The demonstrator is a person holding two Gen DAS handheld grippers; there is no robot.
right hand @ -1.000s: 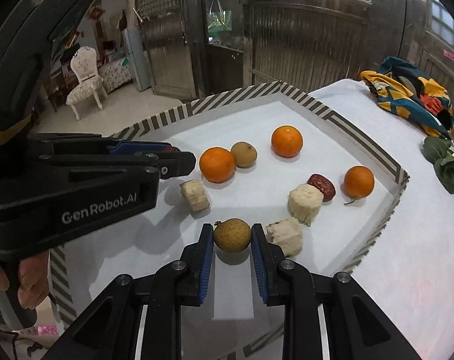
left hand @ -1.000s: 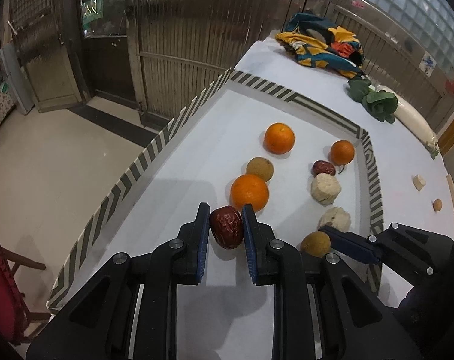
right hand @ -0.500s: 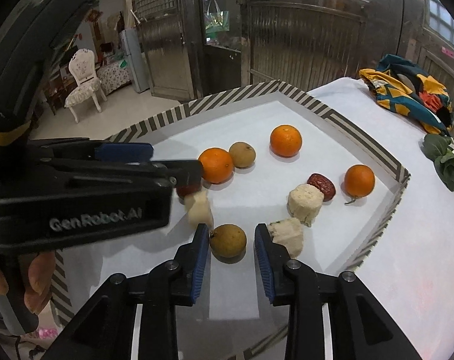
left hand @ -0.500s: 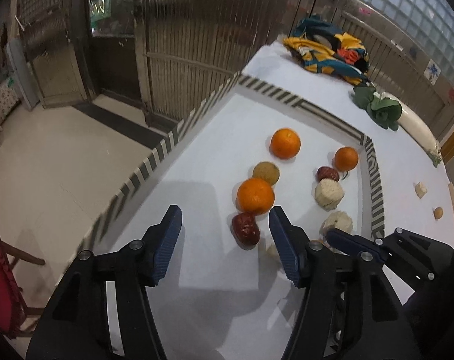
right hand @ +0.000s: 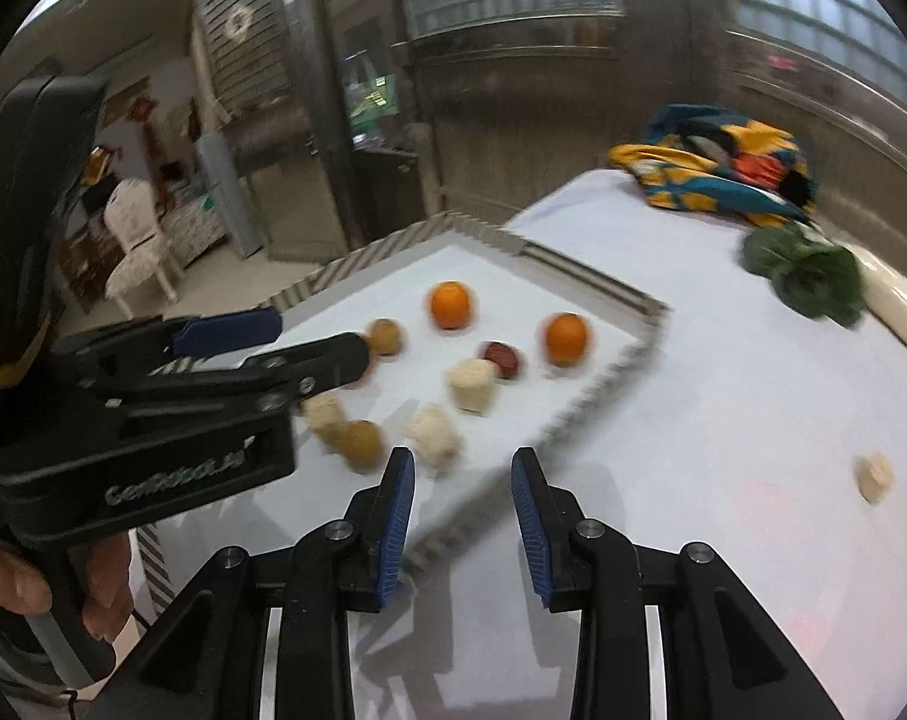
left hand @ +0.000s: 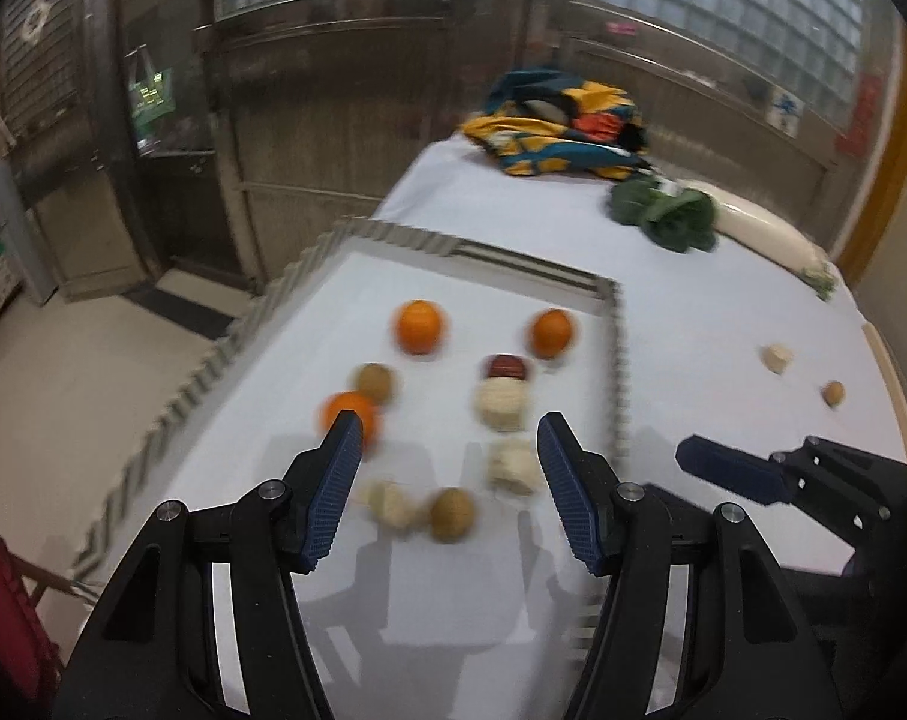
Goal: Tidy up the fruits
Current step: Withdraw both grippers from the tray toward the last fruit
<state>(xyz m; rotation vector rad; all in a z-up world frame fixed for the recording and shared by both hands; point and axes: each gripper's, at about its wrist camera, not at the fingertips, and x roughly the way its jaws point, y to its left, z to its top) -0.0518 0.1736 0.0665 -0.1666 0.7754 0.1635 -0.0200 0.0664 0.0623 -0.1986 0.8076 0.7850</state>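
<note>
Both views are blurred. Fruits lie on a white mat with a striped border (left hand: 618, 372). In the left wrist view I see three oranges (left hand: 418, 327), (left hand: 552, 332), (left hand: 350, 414), a red date (left hand: 507, 366), two brown round fruits (left hand: 374, 382), (left hand: 452, 514) and three pale chunks (left hand: 501, 404). My left gripper (left hand: 444, 462) is open and empty, raised above the near fruits. My right gripper (right hand: 460, 483) is open and empty, above the mat's near right border (right hand: 597, 387). It shows in the left wrist view (left hand: 729, 471).
A pale chunk (left hand: 777, 358) and a small brown fruit (left hand: 833, 393) lie on the table right of the mat. Green leaves (left hand: 663, 213), a white radish (left hand: 765, 237) and a colourful cloth (left hand: 558, 126) lie at the far end. The table edge drops to the floor at left.
Both grippers opened, let go of the date and the brown fruit, and pulled back and up. The right gripper swung right toward the mat's border.
</note>
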